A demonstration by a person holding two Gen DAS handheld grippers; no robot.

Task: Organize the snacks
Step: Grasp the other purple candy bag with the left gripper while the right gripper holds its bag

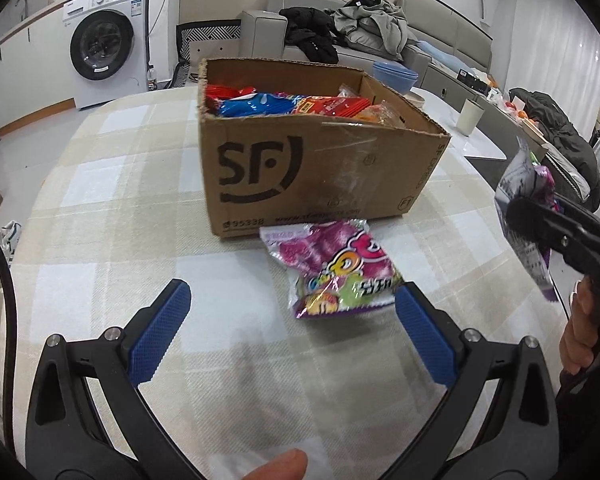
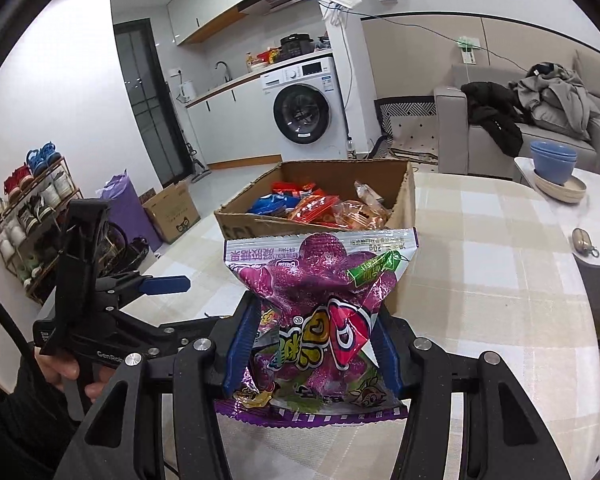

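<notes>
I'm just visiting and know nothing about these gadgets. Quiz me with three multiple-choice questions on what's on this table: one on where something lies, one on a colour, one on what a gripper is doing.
1. Where does the loose purple candy bag lie?
A. inside the cardboard box
B. on the tablecloth, right in front of the box
C. on the sofa

2. What colour are the pads on the left gripper?
A. blue
B. yellow
C. white

3. What is the right gripper doing?
A. standing open and empty
B. pressing on the box wall
C. clamped on a purple candy bag

Answers:
1 B: the bag rests on the checked tablecloth, against the front of the cardboard box.
2 A: both pads are blue, spread wide with nothing between them.
3 C: its pads press both sides of the held bag, lifted off the table.
</notes>
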